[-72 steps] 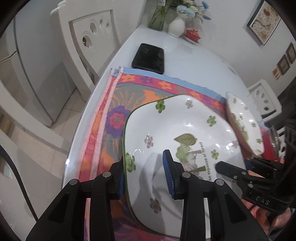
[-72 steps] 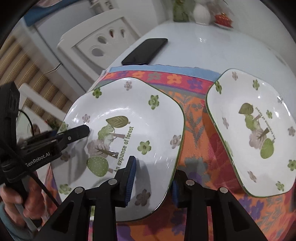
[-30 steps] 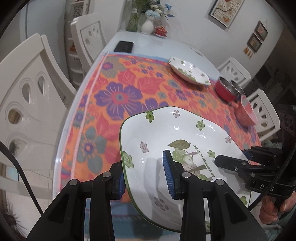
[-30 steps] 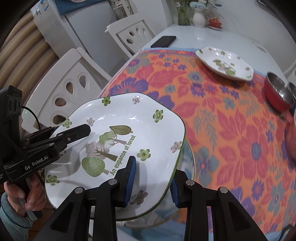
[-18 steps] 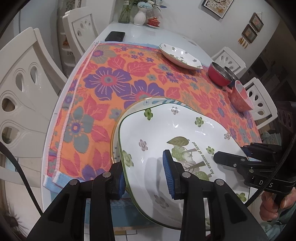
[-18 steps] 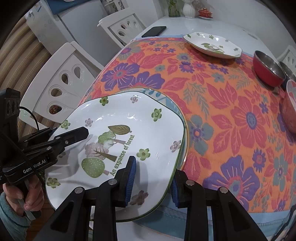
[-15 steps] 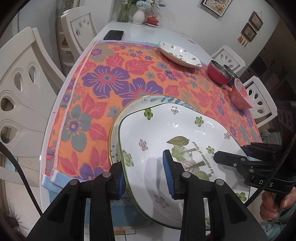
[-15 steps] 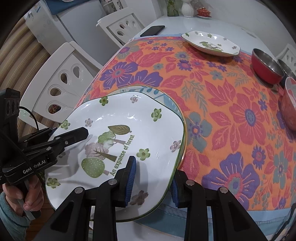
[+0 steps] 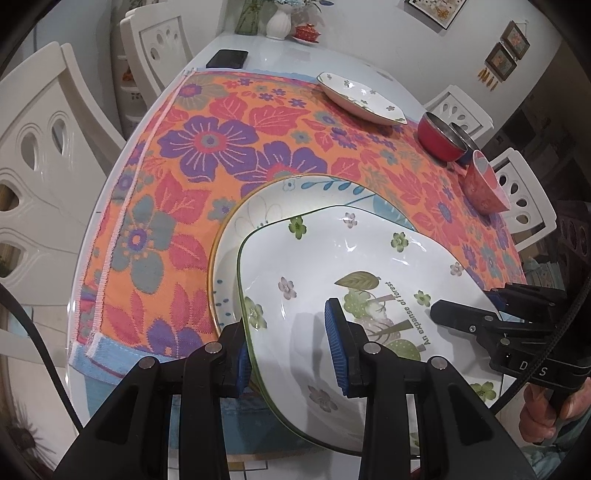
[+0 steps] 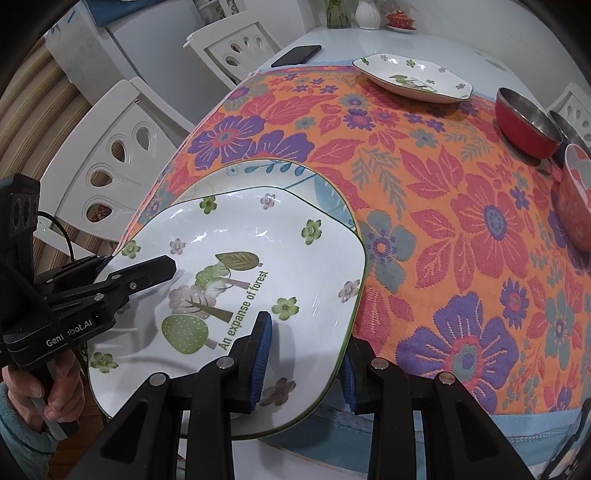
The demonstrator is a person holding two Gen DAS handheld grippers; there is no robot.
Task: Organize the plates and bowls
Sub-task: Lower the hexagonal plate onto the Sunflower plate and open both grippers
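Both grippers grip one white forest-print plate (image 9: pixel 351 266) (image 10: pixel 240 236) by opposite rims. My left gripper (image 9: pixel 291 356) is shut on its near-left rim; my right gripper (image 10: pixel 304 363) is shut on its right rim. The plate hovers just above a larger round plate with blue leaves (image 9: pixel 255 206) (image 10: pixel 258 171) that lies on the floral cloth near the table's front edge. A second forest-print plate (image 9: pixel 360 98) (image 10: pixel 413 77) sits at the far side.
Red metal bowls (image 9: pixel 441 136) (image 10: pixel 526 123) and a pink bowl (image 9: pixel 485 184) (image 10: pixel 576 197) stand at the right. A black phone (image 9: pixel 227 59) (image 10: pixel 297 55) and vases (image 9: pixel 277 24) are at the far end. White chairs (image 9: pixel 44 147) surround the table.
Both grippers carried the plate back from the far end of the table to the near edge and lowered it over the round blue-leaf plate.
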